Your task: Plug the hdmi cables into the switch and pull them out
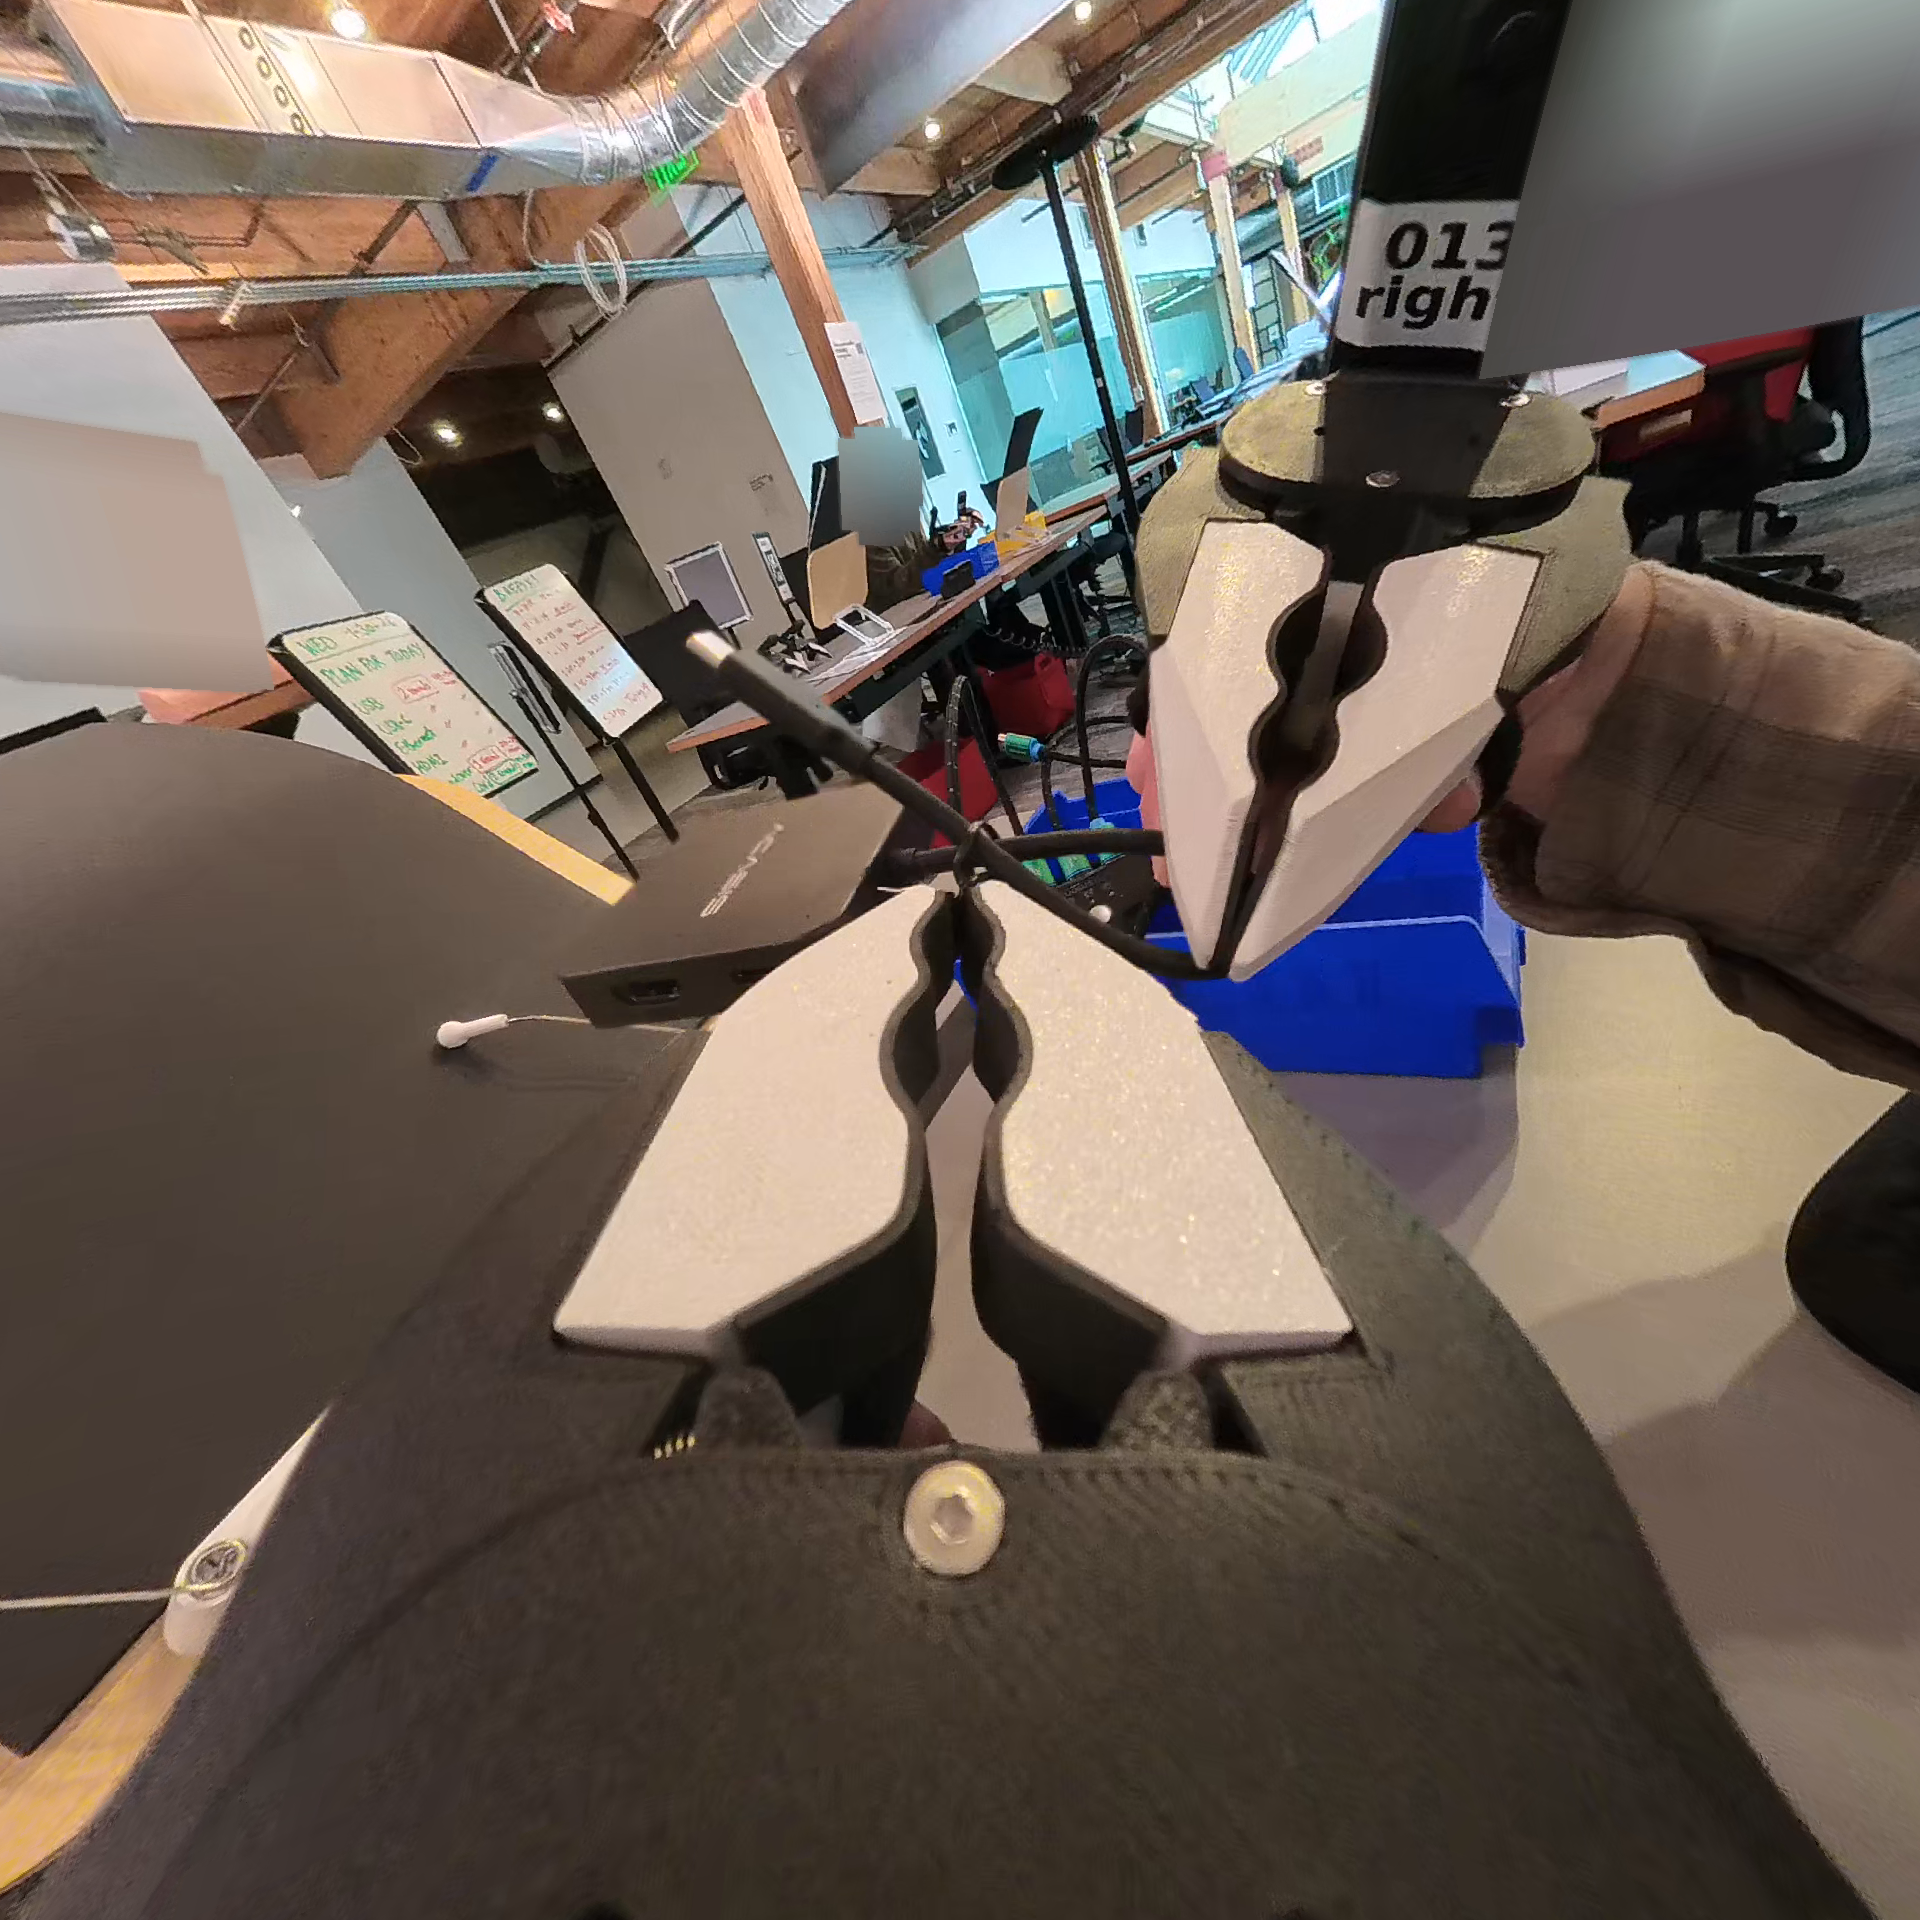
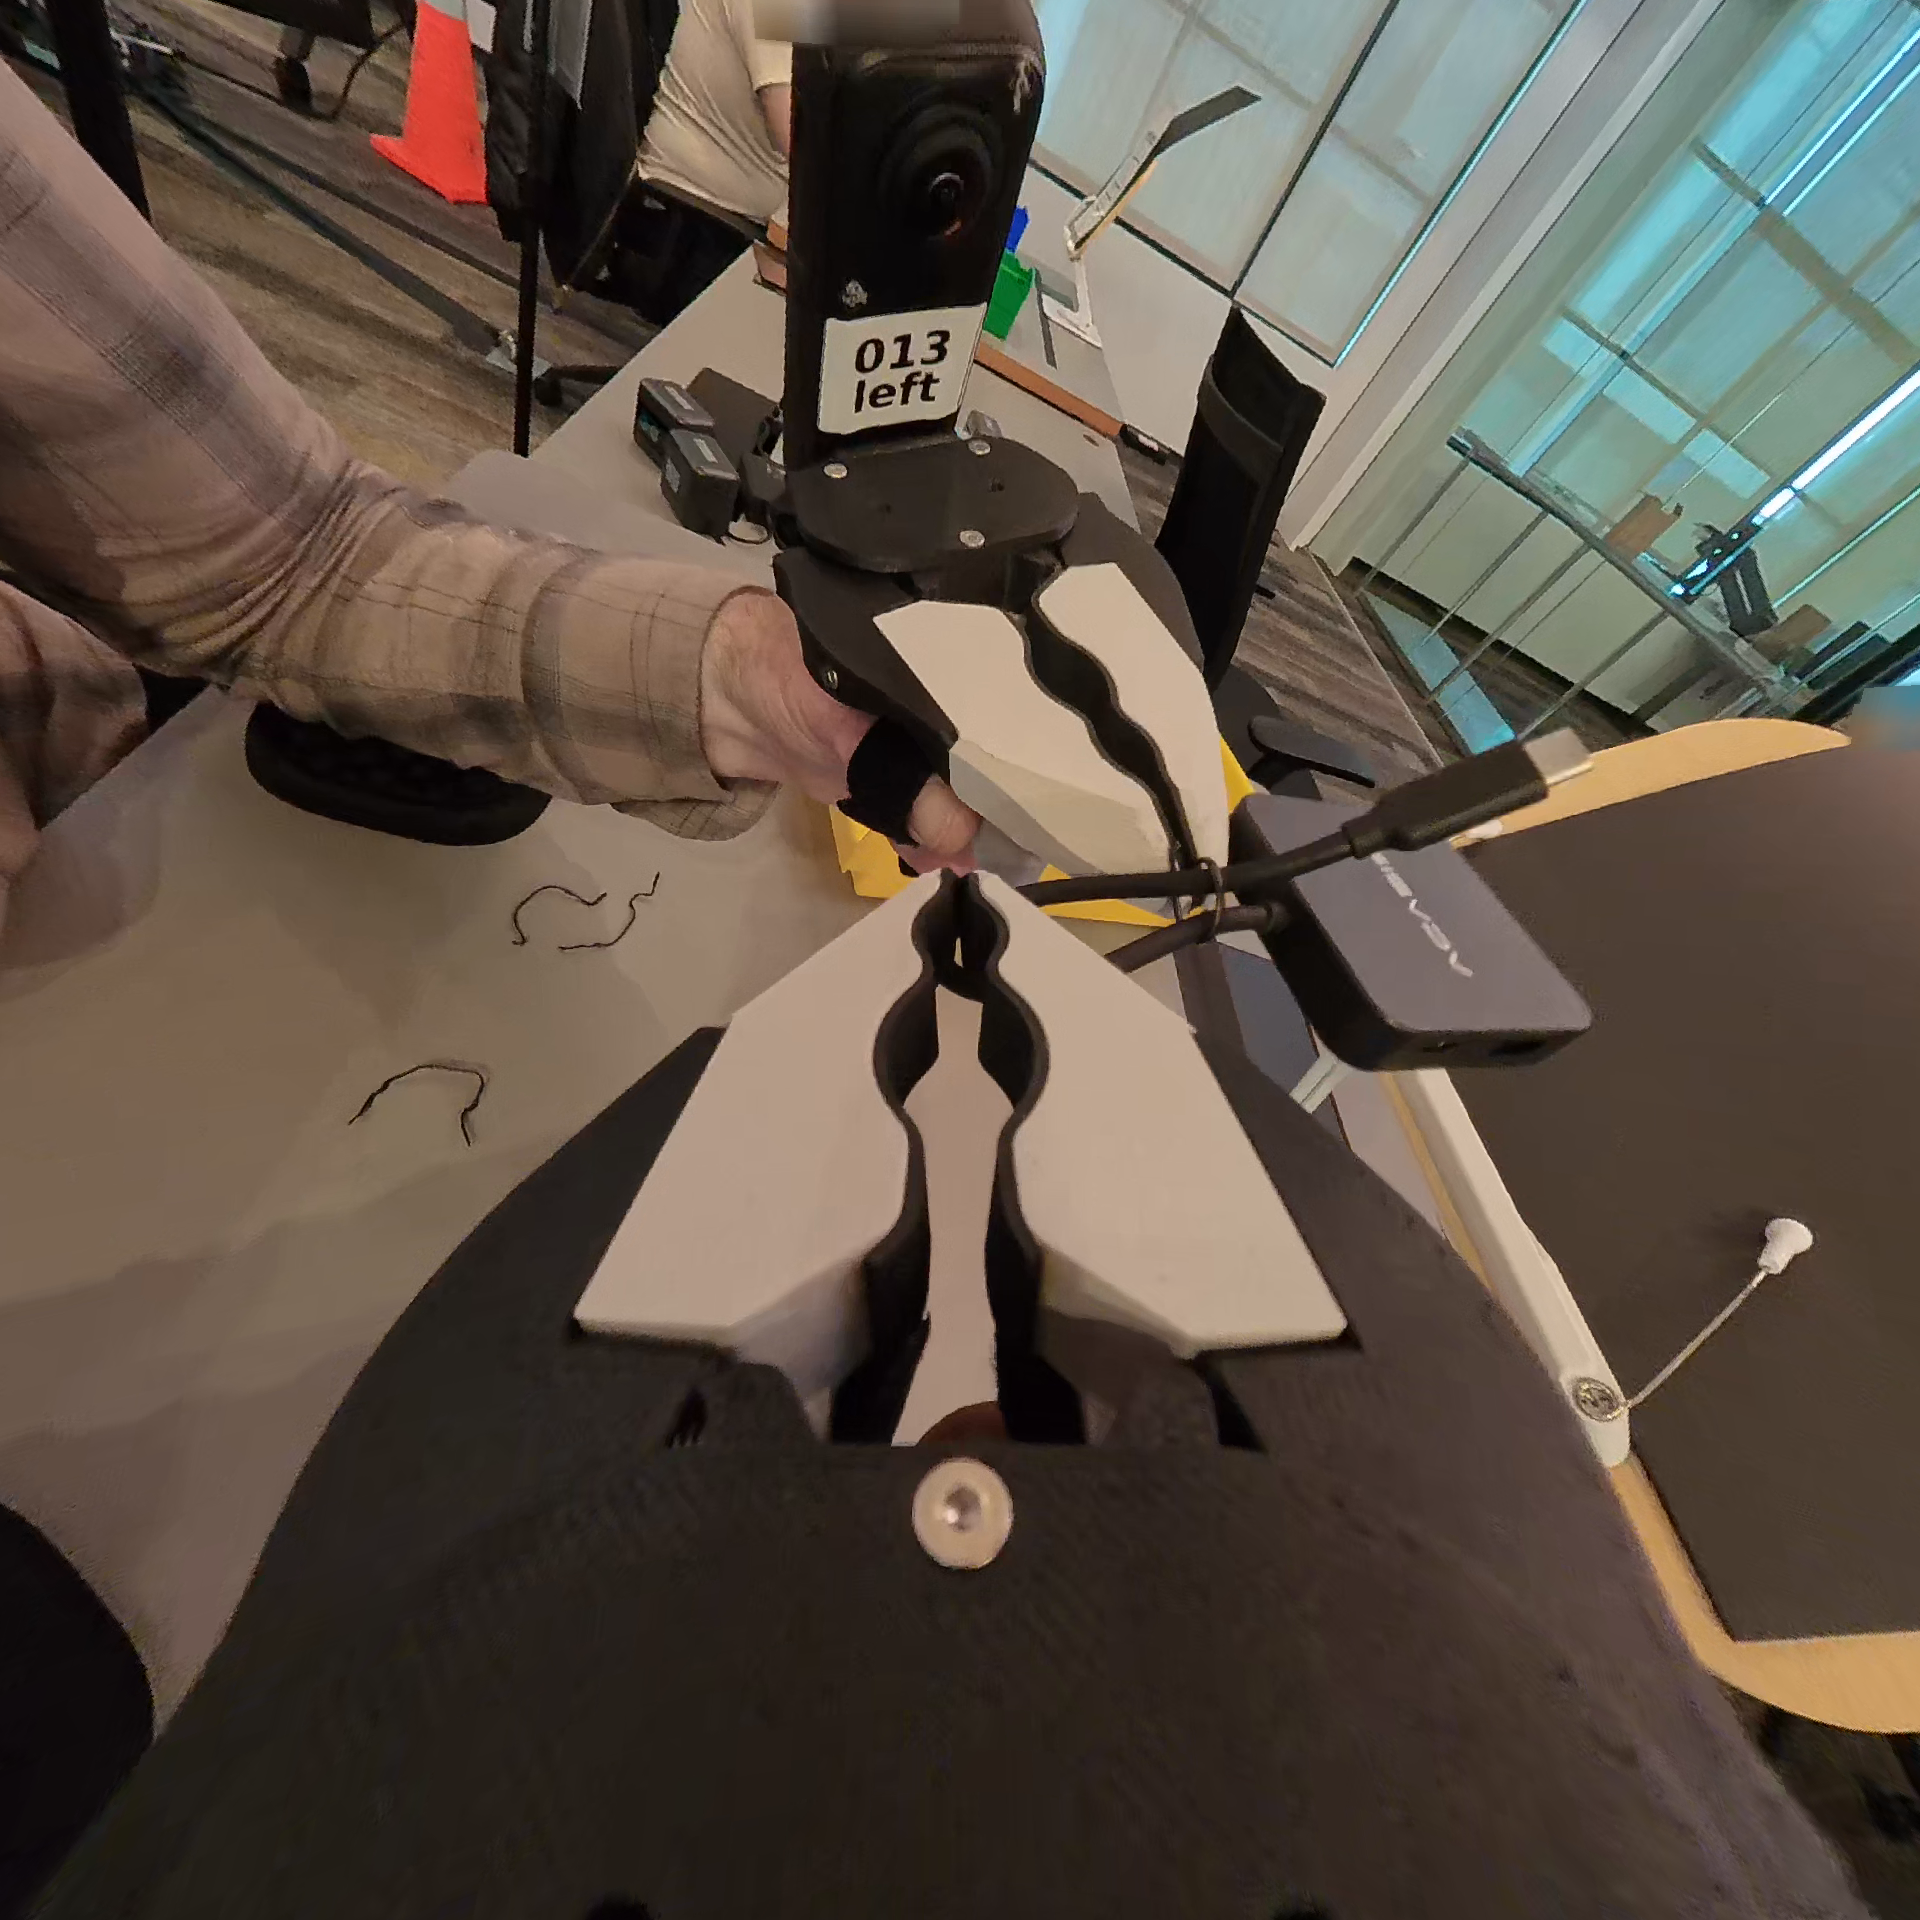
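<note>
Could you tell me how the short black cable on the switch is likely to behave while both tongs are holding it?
The cable probably bends easily: it loops between the right tongs and the left tongs. It seems springy too, since its free connector sticks out in the air unsupported. The switch looks light, apparently hanging from that cable, so it may swing.

Switch (image 2: 1423,935): dark grey. Cable (image 1: 790,717): black. Bin (image 1: 1351,987): blue. Sleeve (image 2: 312,582): beige plaid. Claw fingers (image 1: 769,1122): white. Tabletop (image 2: 208,1195): grey.

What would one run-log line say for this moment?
left gripper: shut on cable | right gripper: shut on cable | switch: visible ports empty | plug: free
</note>
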`<state>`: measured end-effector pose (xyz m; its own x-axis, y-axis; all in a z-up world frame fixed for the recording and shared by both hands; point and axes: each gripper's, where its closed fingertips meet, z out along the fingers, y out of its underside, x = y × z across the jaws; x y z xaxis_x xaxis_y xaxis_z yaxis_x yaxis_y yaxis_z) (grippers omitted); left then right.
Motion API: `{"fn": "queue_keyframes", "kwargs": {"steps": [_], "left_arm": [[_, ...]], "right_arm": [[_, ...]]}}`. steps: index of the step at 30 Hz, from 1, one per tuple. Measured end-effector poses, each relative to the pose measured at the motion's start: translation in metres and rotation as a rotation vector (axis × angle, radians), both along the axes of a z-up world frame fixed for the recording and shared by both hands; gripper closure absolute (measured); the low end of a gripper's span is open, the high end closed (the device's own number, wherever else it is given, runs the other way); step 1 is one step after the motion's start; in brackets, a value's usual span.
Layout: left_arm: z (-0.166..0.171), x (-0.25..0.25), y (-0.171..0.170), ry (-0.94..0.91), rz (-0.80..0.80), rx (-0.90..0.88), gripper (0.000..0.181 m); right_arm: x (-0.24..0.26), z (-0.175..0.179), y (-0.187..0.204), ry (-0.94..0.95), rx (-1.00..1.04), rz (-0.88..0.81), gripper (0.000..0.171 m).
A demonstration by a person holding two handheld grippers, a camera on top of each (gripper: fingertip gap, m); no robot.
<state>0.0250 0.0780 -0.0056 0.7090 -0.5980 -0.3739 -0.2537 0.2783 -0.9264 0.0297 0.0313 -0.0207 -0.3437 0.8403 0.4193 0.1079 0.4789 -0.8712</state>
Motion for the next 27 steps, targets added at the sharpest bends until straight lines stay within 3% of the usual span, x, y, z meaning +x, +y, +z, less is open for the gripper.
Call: {"fn": "queue_keyframes", "kwargs": {"steps": [27], "left_arm": [[0.006, 0.0, -0.007, -0.029, -0.054, 0.004, 0.18]], "right_arm": [[-0.015, -0.025, 0.031, -0.092, -0.074, -0.127, 0.171]]}}
